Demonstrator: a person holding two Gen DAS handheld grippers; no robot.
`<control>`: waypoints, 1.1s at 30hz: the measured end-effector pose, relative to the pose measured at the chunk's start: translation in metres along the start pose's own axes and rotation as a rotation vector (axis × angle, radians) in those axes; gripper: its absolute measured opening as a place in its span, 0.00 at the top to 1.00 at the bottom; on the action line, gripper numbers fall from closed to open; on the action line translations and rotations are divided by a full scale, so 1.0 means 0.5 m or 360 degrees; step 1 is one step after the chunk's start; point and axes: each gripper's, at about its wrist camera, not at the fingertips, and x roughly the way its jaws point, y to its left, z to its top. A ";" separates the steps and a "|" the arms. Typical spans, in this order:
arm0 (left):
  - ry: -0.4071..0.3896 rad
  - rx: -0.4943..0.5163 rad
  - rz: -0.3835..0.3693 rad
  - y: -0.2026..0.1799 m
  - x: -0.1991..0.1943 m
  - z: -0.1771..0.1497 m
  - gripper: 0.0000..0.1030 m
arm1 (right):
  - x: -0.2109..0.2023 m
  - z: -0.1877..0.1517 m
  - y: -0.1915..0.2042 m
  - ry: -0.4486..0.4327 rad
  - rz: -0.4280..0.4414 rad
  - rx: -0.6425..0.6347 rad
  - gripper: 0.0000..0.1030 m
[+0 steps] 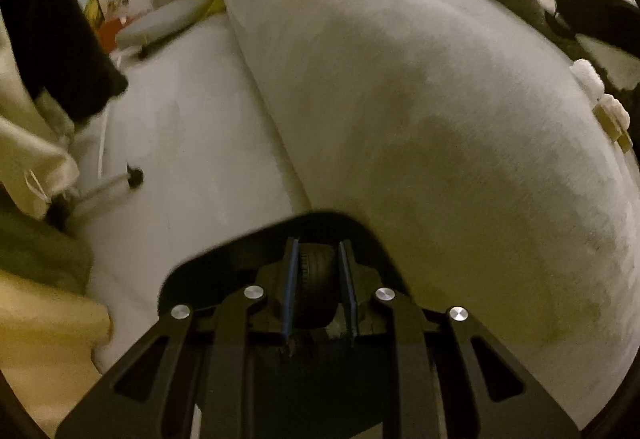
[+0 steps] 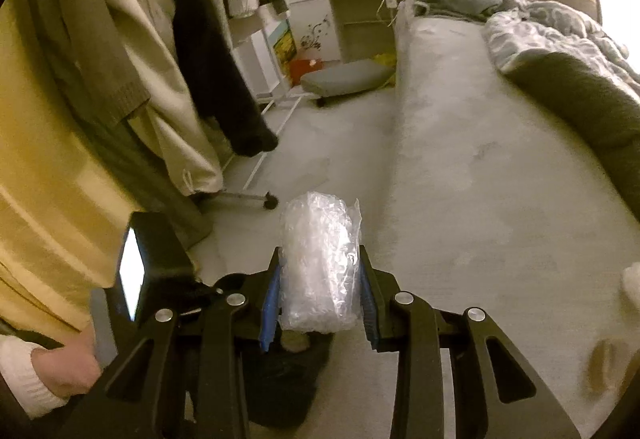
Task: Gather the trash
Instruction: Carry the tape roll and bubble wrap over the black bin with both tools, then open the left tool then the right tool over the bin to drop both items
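a crumpled roll of clear plastic wrap (image 2: pixel 318 267) sits pinched between the blue pads of the right gripper (image 2: pixel 319 291), upright and carried in the air above the pale floor (image 2: pixel 460 199) beside the bed (image 2: pixel 440 51). below it, a dark shape that may be a black bag mouth shows under the gripper, though it is too dim to be sure. the left gripper (image 1: pixel 319 287) is pressed nearly together on a dark ribbed edge, possibly the rim of that black bag (image 1: pixel 320 227), whose curved dark lip arches just ahead of its fingers. at the far right edge of the left view, small white and tan scraps (image 1: pixel 610 117) lie on the bed's edge. so one piece is picked up but not yet dropped; i judge the drop into the bag comes next, with those scraps left to gather. hanging clothes (image 2: pixel 188 39) crowd the left.
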 end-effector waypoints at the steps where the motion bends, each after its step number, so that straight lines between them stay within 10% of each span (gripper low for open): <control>1: 0.0028 -0.0017 -0.0007 0.008 0.008 -0.009 0.79 | 0.010 0.000 0.009 0.0018 0.0010 -0.0003 0.66; 21: 0.0424 -0.0090 -0.0049 0.082 0.096 -0.157 0.78 | 0.148 -0.013 0.109 0.0251 0.0063 -0.0055 0.66; 33: 0.0298 -0.0157 -0.0041 0.152 0.048 -0.161 0.37 | 0.239 -0.042 0.146 0.0407 0.0086 -0.0060 0.66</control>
